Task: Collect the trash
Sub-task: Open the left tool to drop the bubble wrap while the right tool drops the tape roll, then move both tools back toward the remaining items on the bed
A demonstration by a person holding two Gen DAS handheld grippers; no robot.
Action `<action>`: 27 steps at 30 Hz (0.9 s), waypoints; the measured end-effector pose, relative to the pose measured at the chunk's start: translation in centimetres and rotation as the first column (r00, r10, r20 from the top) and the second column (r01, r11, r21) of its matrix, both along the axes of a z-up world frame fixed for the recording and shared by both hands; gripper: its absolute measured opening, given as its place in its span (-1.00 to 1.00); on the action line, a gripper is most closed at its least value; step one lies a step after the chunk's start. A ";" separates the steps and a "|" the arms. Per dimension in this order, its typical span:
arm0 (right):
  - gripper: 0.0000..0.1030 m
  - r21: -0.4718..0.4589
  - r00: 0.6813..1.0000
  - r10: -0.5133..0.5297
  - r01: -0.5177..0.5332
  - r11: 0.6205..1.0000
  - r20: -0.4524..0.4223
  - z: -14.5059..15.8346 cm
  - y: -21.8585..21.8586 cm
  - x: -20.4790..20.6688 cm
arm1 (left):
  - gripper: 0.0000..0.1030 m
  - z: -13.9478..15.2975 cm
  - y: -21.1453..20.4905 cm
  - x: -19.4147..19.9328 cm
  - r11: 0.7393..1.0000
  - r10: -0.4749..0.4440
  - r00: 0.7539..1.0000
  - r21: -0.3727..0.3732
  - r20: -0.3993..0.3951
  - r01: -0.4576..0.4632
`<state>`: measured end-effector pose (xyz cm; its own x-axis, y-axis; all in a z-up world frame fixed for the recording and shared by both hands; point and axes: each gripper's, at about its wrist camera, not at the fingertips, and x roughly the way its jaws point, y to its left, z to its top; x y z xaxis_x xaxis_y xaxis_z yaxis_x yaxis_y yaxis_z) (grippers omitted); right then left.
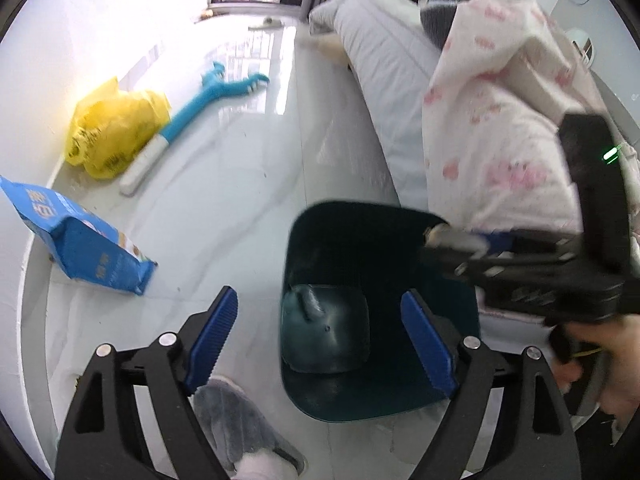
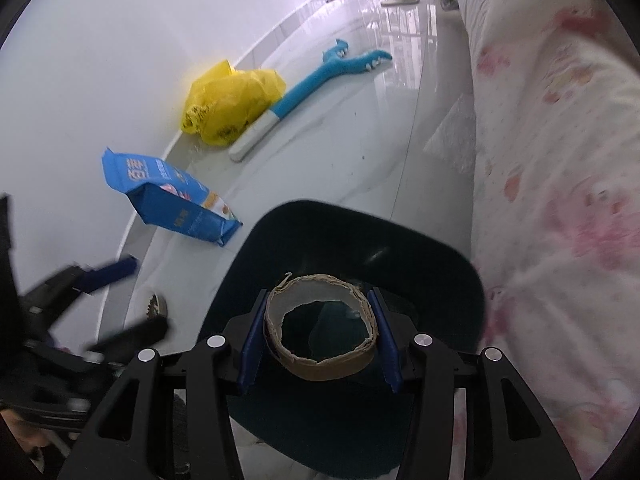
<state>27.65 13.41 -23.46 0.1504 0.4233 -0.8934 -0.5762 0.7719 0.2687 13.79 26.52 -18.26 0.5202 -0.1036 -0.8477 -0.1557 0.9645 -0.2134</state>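
Right hand-held gripper [image 2: 320, 340] grasps tape core [image 2: 320, 332] over bin [image 2: 440, 264]; left hand-held gripper [image 1: 320, 340] released. Off-centre release risks rim bounce onto floor [image 2: 340, 140].

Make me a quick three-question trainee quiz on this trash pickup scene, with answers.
1. True or false: the right gripper holds a cardboard ring over the bin.
2. Which gripper is open with nothing between its pads? A left, B right.
3. What colour is the bag by the wall?

Key:
1. True; both pads press on the ring.
2. A; the left gripper stands wide, empty, above the bin.
3. Yellow.
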 end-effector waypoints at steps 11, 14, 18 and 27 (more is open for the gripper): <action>-0.04 -0.084 0.998 0.023 -0.028 0.996 -0.054 -4.1 1.6 -0.4 | 0.66 6.0 -1.2 -0.9 0.996 -0.059 0.985 0.071 0.159 0.049; -0.03 -0.103 0.998 0.027 -0.033 0.994 -0.063 -4.9 1.7 -0.5 | 0.66 7.5 -1.5 -1.3 0.996 -0.068 0.977 0.074 0.202 0.054; -0.03 -0.125 0.997 0.035 -0.043 0.991 -0.065 -5.2 1.8 -0.8 | 0.66 9.0 -1.8 -1.6 0.996 -0.068 0.967 0.071 0.247 0.052; 0.25 -0.093 0.998 0.036 -0.040 0.995 -0.046 -3.1 1.2 -1.4 | 0.66 11.7 -1.9 -2.1 0.995 -0.073 0.944 0.092 0.321 0.046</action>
